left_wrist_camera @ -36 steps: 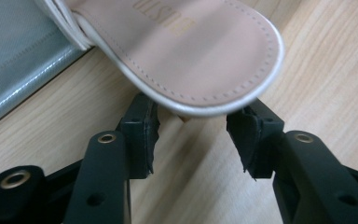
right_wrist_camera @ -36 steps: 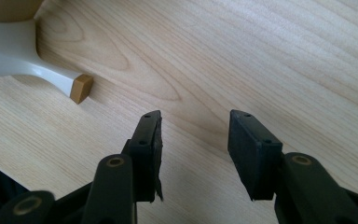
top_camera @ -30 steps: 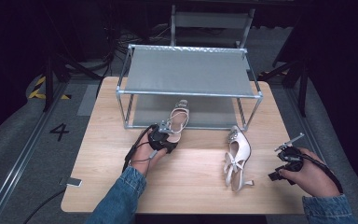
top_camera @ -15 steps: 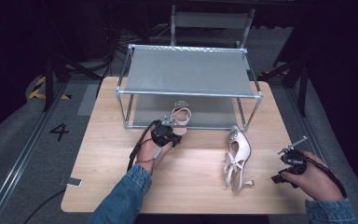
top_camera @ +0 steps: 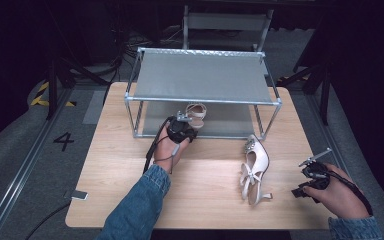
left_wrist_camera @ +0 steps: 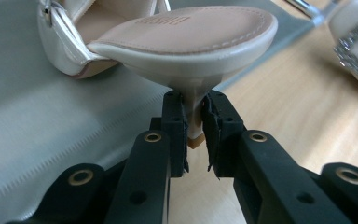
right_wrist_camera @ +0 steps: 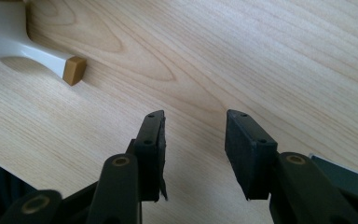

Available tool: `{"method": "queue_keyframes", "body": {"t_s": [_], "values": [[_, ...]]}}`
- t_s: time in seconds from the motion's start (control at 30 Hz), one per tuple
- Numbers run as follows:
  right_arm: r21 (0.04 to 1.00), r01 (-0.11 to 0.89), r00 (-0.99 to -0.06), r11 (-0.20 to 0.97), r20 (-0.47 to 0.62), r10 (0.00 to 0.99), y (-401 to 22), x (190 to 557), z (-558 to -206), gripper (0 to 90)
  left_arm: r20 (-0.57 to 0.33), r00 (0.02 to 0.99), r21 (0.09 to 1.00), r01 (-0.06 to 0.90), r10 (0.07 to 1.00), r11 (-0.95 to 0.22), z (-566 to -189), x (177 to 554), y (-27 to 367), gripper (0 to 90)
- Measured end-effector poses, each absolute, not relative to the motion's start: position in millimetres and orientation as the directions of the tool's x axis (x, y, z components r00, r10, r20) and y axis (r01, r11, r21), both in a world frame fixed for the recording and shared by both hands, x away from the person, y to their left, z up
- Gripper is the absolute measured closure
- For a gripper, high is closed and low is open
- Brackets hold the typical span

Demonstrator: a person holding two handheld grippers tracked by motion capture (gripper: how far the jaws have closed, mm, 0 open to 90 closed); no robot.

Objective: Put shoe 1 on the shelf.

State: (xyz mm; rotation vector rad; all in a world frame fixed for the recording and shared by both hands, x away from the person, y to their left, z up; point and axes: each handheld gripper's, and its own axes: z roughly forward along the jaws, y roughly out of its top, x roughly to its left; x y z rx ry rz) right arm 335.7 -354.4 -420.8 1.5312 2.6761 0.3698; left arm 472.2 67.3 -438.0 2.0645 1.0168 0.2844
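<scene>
You're clamping the left gripper (left_wrist_camera: 193, 119) on the sandal (top_camera: 196, 111) heel at frame center, sliding it onto the rack's lower shelf (top_camera: 230, 122). Next, let go; right gripper (right_wrist_camera: 193, 144) is idling empty, jaws apart.

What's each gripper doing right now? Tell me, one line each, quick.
Left gripper: closed on the heel of the shoe at the rack's lower shelf.
Right gripper: open, holding nothing, above the table.

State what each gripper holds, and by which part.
The left gripper clamps the shoe by its heel. The right gripper holds nothing.
</scene>
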Motion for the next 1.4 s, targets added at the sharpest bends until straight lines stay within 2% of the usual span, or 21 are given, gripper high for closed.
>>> {"method": "queue_keyframes", "body": {"t_s": [0.13,0.37,0.5,0.93,1.0,1.03,1.07,1.4], "values": [[0.221,0.839,-0.524,0.497,0.086,0.847,-352.1,338.1,-421.6,58.7,-0.140,0.639,0.741,0.575,0.756,-0.348,-437.4,481.4,66.1,79.6],[0.236,0.832,-0.532,0.502,0.087,0.842,-350.8,336.2,-419.0,58.6,-0.076,0.613,0.736,0.566,0.786,-0.370,-443.1,499.9,64.7,79.6],[0.232,0.832,-0.532,0.503,0.081,0.843,-351.4,335.7,-420.6,58.5,-0.098,0.599,0.724,0.591,0.795,-0.355,-450.7,507.2,65.7,79.9],[0.235,0.824,-0.545,0.515,0.084,0.834,-349.3,333.9,-419.6,57.9,-0.056,0.612,0.678,0.604,0.789,-0.420,-462.0,511.2,61.5,78.6],[0.235,0.825,-0.545,0.515,0.083,0.835,-349.2,333.8,-419.6,57.8,-0.049,0.607,0.673,0.607,0.793,-0.423,-462.0,510.7,61.2,67.8],[0.235,0.825,-0.545,0.515,0.083,0.835,-349.3,333.8,-419.6,57.6,-0.035,0.591,0.687,0.600,0.806,-0.410,-461.2,509.3,60.7,67.8],[0.235,0.823,-0.547,0.518,0.077,0.834,-349.9,334.1,-420.4,57.1,-0.040,0.579,0.703,0.595,0.814,-0.389,-456.0,505.9,62.4,53.5],[0.231,0.823,-0.547,0.519,0.074,0.834,-345.2,334.5,-421.7,56.8,-0.047,0.576,0.704,0.598,0.816,-0.382,-429.1,478.0,76.9,40.1]]}}
